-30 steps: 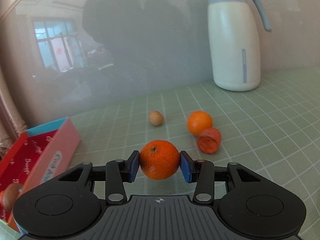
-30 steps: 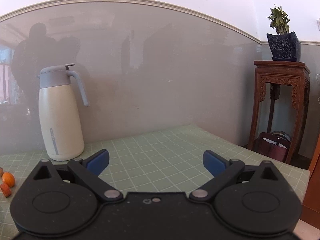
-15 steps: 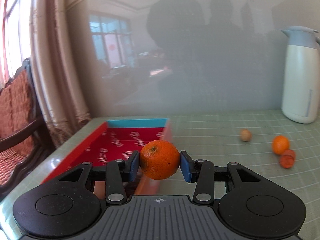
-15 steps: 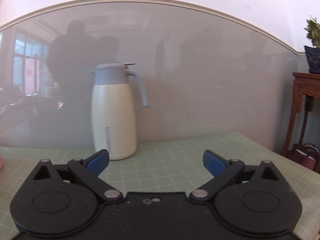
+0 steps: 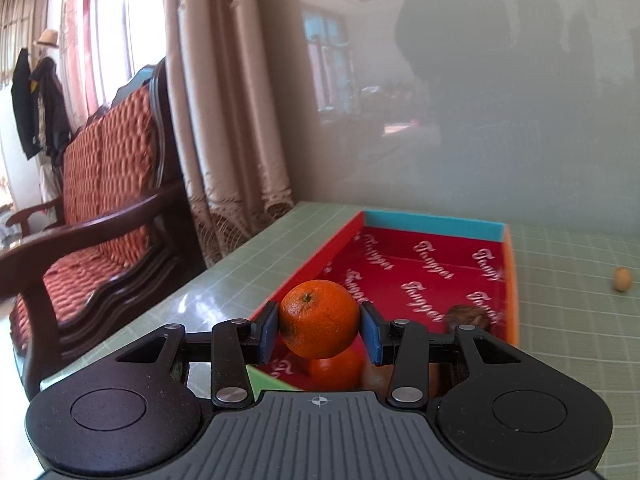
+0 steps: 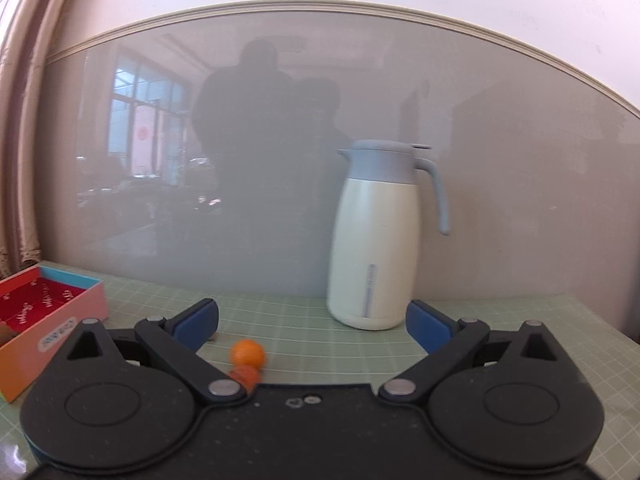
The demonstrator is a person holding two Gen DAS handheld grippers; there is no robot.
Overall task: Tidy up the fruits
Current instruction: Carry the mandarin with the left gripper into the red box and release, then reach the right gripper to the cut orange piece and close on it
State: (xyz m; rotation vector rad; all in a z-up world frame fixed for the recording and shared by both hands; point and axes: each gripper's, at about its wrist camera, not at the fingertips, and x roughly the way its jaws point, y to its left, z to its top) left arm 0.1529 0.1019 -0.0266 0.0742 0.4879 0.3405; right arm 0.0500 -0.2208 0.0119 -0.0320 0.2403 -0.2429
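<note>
My left gripper [image 5: 319,328] is shut on an orange mandarin [image 5: 319,318] and holds it above the near end of the red box [image 5: 436,228]. In the box lie another orange fruit [image 5: 336,372] and a dark brown fruit [image 5: 470,316], partly hidden by the fingers. A small tan fruit [image 5: 622,279] lies on the table right of the box. My right gripper [image 6: 312,320] is open and empty above the table. Below it lie an orange mandarin [image 6: 248,353] and a reddish fruit [image 6: 245,377]. The box shows at the left [image 6: 60,320].
A white jug with a grey lid and handle [image 6: 380,236] stands at the back by the glossy wall. A wooden chair with red cushions [image 5: 92,220] and curtains [image 5: 224,100] stand past the table's left edge [image 5: 224,280]. The table has a green checked cloth [image 6: 520,312].
My left gripper has swung left with the mandarin, from above the loose fruits to above the red box. My right gripper has turned left, bringing the box and loose fruits into view.
</note>
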